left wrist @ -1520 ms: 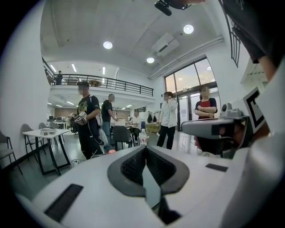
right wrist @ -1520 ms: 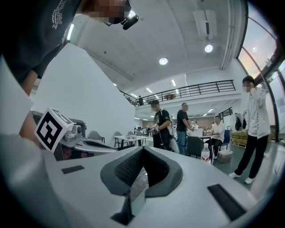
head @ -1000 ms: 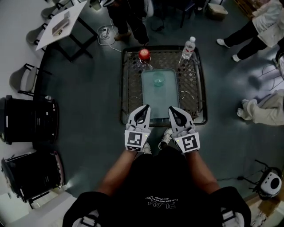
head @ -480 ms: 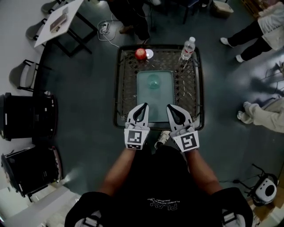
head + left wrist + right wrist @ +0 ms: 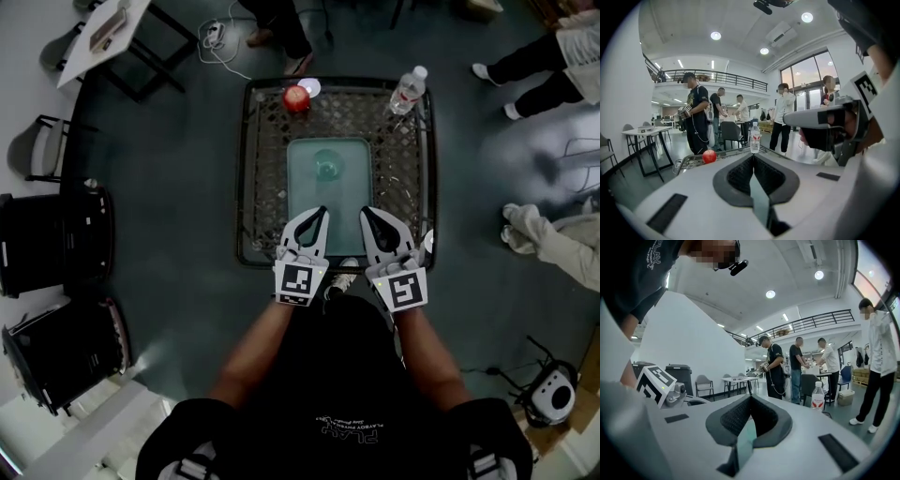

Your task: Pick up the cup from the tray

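Mesh table carries tray, cup on it; my left tool and right tool hover clenched (both empty) nearby.

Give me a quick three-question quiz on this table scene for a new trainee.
1. True or false: the left gripper holds the cup.
2. Which stands at the far right corner of the table? A apple, B water bottle, C cup.
3. Fill in: the fingers of the right gripper are ___, with nothing between them.
Key: 1 false; 2 B; 3 shut.
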`<state>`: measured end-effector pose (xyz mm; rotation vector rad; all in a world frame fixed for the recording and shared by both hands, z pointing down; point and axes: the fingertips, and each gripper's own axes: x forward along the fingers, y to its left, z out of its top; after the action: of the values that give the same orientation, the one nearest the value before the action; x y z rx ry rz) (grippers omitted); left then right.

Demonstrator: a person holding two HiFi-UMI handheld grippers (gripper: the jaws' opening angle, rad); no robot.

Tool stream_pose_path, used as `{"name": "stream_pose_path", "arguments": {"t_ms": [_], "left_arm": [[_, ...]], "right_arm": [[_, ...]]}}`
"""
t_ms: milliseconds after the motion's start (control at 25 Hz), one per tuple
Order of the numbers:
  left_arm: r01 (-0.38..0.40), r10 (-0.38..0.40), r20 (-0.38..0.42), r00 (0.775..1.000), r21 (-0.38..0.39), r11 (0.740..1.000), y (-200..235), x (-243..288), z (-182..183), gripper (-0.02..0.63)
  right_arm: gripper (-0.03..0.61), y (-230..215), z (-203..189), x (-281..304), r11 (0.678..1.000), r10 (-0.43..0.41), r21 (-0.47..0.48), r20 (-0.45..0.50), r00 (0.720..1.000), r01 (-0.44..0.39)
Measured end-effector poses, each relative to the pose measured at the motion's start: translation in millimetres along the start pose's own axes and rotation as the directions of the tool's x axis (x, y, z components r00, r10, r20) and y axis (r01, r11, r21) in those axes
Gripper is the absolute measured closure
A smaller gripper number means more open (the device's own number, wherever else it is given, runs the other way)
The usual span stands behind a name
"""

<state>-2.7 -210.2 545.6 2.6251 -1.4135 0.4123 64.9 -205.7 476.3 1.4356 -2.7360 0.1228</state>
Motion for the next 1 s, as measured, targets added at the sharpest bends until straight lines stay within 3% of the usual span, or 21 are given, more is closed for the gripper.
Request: {"name": "stream_pose_path", "arguments": {"t_ms": [280, 400, 600, 720, 1000], "left_arm": [[-0.021, 0.020, -0.047, 0.999, -0.012, 1.000, 22.9, 26.2, -30.7, 0.584], [-0.021, 0.019, -0.071, 0.997, -0.024, 0.999, 29.1, 38.4, -42.5, 0.518], [-0.035, 0.030, -0.104, 0.994, -0.041, 0.999, 35.0, 56.6, -62.8, 0.323], [-0.038, 0.033, -0.124, 0.992, -0.033, 0.999, 36.7, 67.8, -74.1, 0.265], [-0.014, 0.011, -0.143, 0.990, -0.019, 1.000, 45.8, 102.9, -93.5, 0.244]], "right_arm": [[0.571, -6.5, -20.4, 25.7, 1.000, -0.015, 0.004, -0.056, 0.998, 0.016], [0.571, -10.7, -27.0, 30.7, 0.999, -0.035, 0.018, -0.064, 0.997, 0.036], [0.571, -17.2, -34.9, 39.2, 0.998, -0.053, 0.032, -0.083, 0.995, 0.056], [0.571, -21.4, -41.0, 46.7, 0.997, -0.061, 0.042, -0.095, 0.994, 0.065], [0.571, -30.6, -61.6, 55.8, 0.992, -0.095, 0.073, -0.131, 0.987, 0.105]]}}
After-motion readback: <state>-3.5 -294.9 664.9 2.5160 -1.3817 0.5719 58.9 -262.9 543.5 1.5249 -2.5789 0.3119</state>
